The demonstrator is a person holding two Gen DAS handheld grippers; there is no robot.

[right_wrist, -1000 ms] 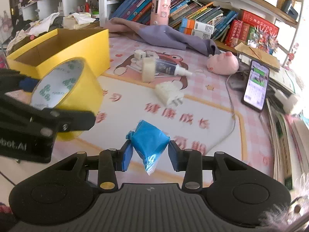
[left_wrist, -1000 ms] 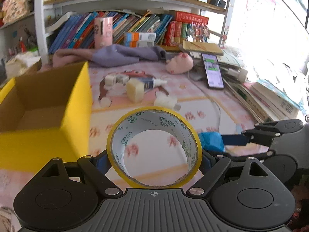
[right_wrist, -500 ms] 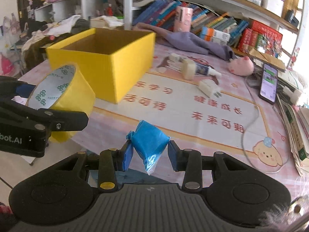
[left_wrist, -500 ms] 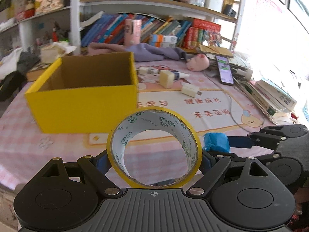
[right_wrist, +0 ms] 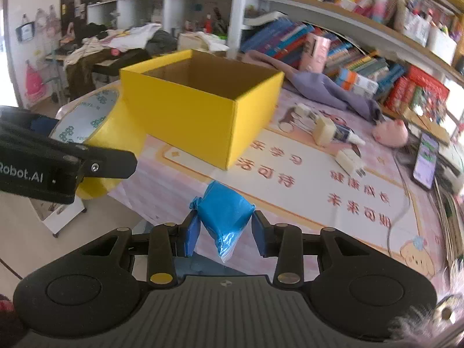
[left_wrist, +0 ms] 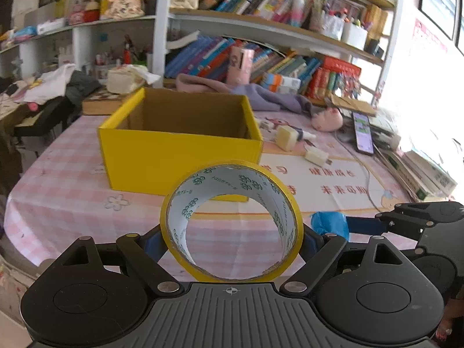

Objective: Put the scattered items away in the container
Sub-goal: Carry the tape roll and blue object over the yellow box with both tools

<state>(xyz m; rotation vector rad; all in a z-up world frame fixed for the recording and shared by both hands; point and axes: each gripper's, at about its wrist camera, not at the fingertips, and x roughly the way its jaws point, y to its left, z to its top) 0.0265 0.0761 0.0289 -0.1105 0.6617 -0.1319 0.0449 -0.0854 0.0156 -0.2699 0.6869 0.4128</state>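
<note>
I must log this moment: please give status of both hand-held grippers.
Left hand-held gripper shut on yellow tape roll. Right hand-held gripper shut on blue plastic packet. Open yellow cardboard box ahead, path clear.

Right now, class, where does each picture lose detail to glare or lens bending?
Left wrist view: window light washes out the books at the right edge, and the shelves bow. Right wrist view: evenly lit, the yellow box sharp, the phone smeared near the rim.

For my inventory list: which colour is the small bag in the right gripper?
Blue. The bag shows best in the right wrist view.
</note>
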